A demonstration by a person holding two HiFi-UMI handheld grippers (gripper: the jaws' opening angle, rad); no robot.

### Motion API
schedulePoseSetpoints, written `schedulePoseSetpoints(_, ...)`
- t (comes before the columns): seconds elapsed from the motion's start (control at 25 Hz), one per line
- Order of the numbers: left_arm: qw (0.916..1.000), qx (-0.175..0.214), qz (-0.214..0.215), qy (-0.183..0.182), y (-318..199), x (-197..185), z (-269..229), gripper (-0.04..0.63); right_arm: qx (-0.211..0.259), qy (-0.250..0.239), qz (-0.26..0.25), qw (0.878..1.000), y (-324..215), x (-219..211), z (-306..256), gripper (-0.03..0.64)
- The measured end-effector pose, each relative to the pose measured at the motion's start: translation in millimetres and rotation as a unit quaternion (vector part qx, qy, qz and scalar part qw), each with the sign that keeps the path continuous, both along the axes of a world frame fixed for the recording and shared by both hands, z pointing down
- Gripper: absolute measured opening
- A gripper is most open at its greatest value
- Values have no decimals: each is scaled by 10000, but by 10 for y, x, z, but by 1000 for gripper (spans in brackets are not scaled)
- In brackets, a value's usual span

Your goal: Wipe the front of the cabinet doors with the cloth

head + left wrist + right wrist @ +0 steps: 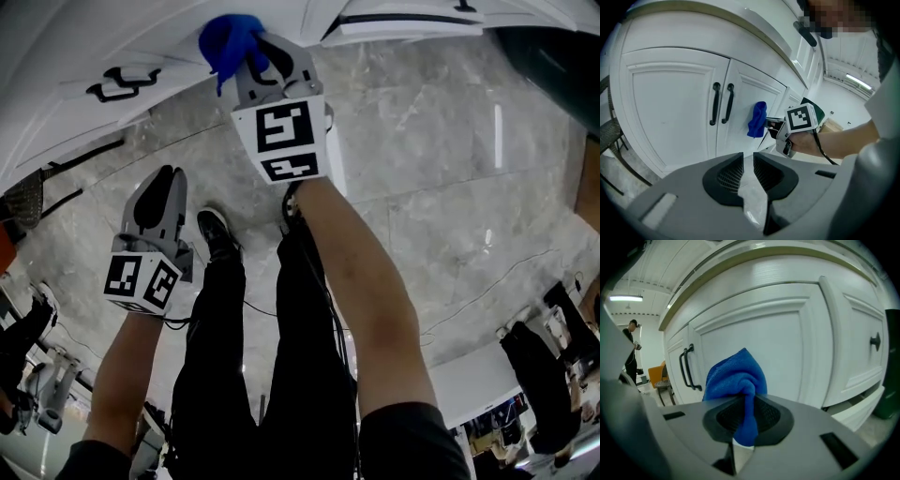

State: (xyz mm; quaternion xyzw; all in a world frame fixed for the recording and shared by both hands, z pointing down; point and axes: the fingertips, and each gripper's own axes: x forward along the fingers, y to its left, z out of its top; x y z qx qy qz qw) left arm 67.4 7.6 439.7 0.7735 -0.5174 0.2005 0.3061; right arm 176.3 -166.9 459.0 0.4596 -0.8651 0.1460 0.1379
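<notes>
The blue cloth [733,378] bunches out of my right gripper [747,411], which is shut on it. In the head view that gripper [251,49] holds the cloth [228,39] up against a white cabinet door [141,56]. The left gripper view shows the cloth [757,119] touching the door panel [743,101] just right of two black handles [721,103]. My left gripper [166,180] hangs lower and further left, off the cabinet. Its jaws [748,161] are together with nothing between them. The door in front of the right gripper [754,338] is plain white.
The person's legs and a black shoe [217,234] stand on the grey marble floor [450,187]. A dark green object [553,56] is at the cabinet's right end. A wire-mesh chair [26,199] stands at the left. A person [632,345] stands far off by an orange chair [656,373].
</notes>
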Motion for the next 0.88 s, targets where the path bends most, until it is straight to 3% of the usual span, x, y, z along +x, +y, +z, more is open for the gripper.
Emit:
schedulePoseSetpoints(0.28,9999,39,143,65,-123,318,-79,67,-5,208,774,9968,-171,931,-28,41)
schedulePoseSetpoints(0.44,9998,56,143,123,-90,308,-118,67,59,297,1008,9944,-153,1096,-34,41)
schedulePoseSetpoints(0.6,9999,46,56,150,-16,75,-89,67,-160,346,1078,9934,-116,923,129,41)
schedulePoseSetpoints(0.88,9999,-39,-102,115,207,-515,-29,67,-199,98,690,9974,42,-51,184,41)
